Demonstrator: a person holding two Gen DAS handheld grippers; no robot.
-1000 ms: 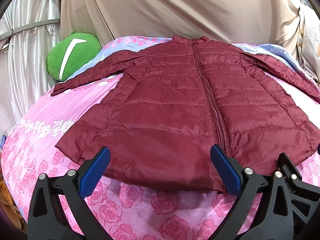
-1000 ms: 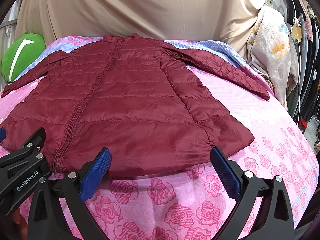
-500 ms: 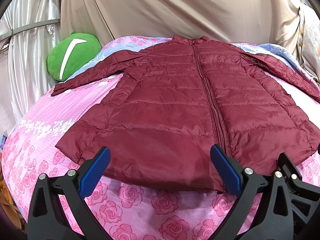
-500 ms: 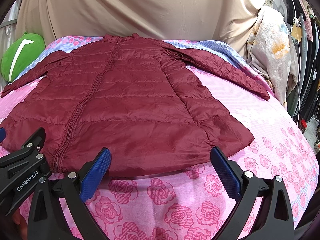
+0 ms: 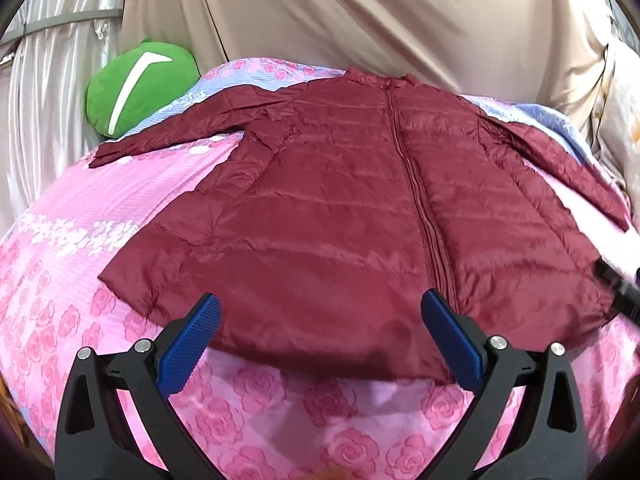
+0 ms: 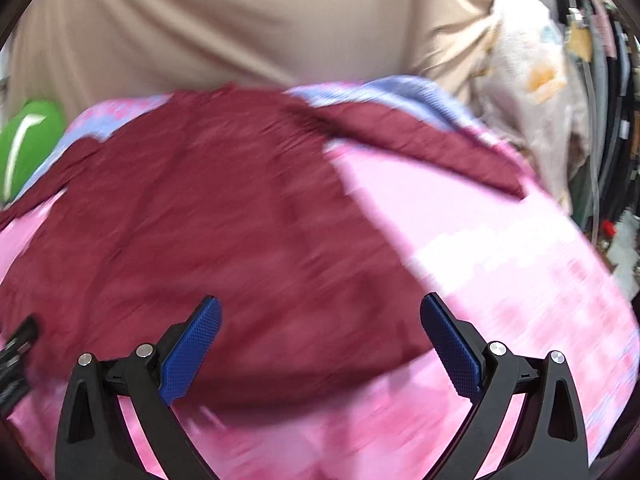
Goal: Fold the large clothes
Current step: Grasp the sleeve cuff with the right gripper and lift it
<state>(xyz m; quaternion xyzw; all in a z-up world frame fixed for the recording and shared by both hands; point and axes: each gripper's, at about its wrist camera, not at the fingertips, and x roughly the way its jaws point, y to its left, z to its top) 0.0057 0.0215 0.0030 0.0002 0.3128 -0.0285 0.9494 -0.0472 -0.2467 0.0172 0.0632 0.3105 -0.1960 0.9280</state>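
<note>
Right now my left gripper (image 5: 320,336) hangs over the near hem of the maroon puffer jacket (image 5: 352,216), its blue-padded fingers (image 5: 188,344) spread wide with nothing between them. That jacket lies front up and zipped on the pink rose-print bedspread (image 5: 80,208), collar toward the far side, both sleeves stretched outward; one cuff ends just beside the green cushion (image 5: 140,84), and the other sleeve runs off toward the right edge of the bed. My right gripper (image 6: 320,340) is likewise released, jaws wide apart and empty, above the jacket's right hem corner where the maroon fabric (image 6: 208,216) meets the pink bedding (image 6: 500,264). The right wrist view is heavily blurred, so I cannot make out the quilting or the zipper there. A beige curtain (image 5: 360,20) hangs behind the bed, and silvery drapes (image 5: 52,52) fall beside the cushion. A black part of my right gripper (image 5: 618,292) pokes in at the left view's right edge.
</note>
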